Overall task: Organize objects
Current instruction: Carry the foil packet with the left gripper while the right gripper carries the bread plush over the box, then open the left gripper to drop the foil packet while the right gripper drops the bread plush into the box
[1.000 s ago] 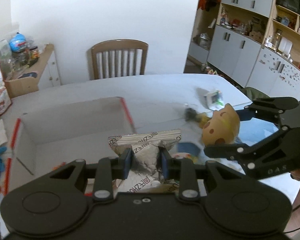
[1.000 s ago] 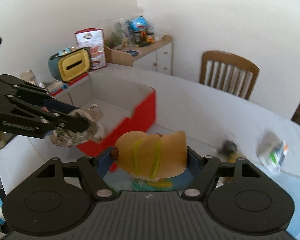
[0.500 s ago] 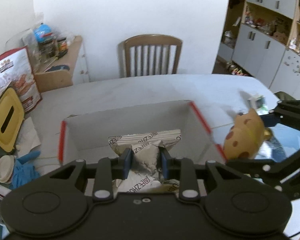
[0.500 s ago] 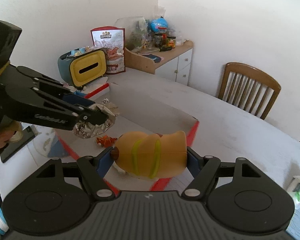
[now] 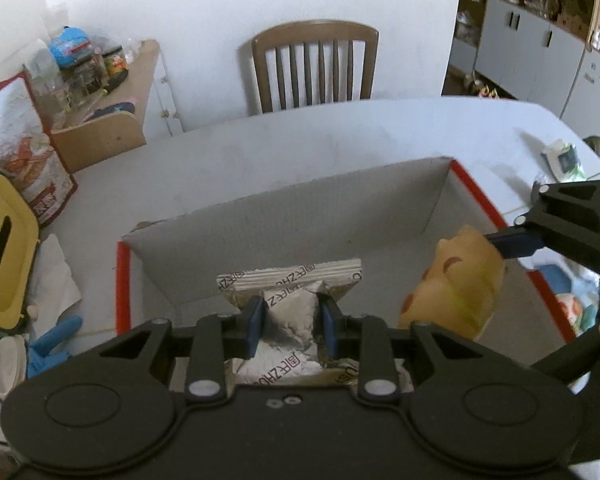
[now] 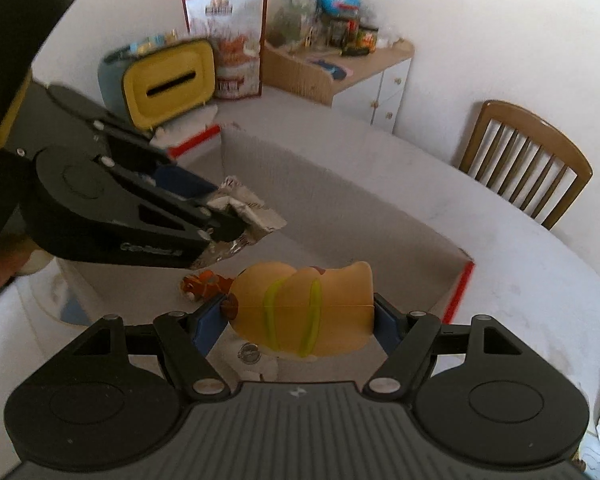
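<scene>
Table (image 5: 340,136) fills both my views, white and wide, with a wooden chair (image 5: 315,68) at its far edge. Next in size, the red-edged cardboard box (image 5: 284,216) sits open below both grippers. My left gripper (image 5: 290,320) pinches a crinkled foil packet (image 5: 290,312) over the box; my right gripper (image 6: 300,320) is spread wide yet clamped on a yellow toy (image 6: 304,308), also above the box. Beside the box stand a yellow-lidded bin (image 6: 168,80) and a printed snack bag (image 6: 230,40), close enough to crowd the left side. Only the right view shows a small orange item (image 6: 202,286) lying inside the box; the left view's own packet hides it. Only the left view shows a small pack (image 5: 562,160) on the table beyond the box. I cannot read what the orange item is.
</scene>
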Available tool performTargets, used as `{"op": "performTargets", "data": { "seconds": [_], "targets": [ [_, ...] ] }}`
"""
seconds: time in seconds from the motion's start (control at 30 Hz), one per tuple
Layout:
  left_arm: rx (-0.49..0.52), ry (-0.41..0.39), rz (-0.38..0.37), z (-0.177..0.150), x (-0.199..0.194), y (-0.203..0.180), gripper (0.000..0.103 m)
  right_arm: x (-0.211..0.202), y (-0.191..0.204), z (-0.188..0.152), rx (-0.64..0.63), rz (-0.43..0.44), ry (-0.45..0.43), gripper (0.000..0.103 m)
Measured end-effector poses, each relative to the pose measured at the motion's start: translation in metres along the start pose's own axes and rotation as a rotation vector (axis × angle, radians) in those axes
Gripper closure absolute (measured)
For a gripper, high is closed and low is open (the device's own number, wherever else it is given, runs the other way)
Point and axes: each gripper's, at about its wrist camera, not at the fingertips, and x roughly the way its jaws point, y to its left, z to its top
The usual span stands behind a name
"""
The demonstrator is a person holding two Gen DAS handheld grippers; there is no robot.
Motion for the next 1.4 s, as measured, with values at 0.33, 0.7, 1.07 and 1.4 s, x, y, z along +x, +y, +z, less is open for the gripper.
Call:
{"op": "performTargets", "data": {
  "seconds": [0.33, 0.7, 1.07, 1.4],
  "targets": [
    [0.021, 0.116, -0.004, 0.006, 0.042, 0.0, 0.074, 0.051, -0.003, 0.004, 0.031, 0.003, 0.136, 0.028],
    [0.039, 0.206, -0.019, 0.008, 0.06, -0.004, 0.074, 0.068, 0.0, -0.003, 0.023, 0.011, 0.204, 0.027],
    [0.011, 0.195, -0.036, 0.009, 0.056, -0.005, 0.068, 0.063, 0.001, -0.001, 0.019, -0.008, 0.193, 0.027],
    [-0.013, 0.156, -0.031, 0.005, 0.04, -0.003, 0.058, 0.043, -0.004, -0.002, 0.037, 0.003, 0.133, 0.019]
  ]
}}
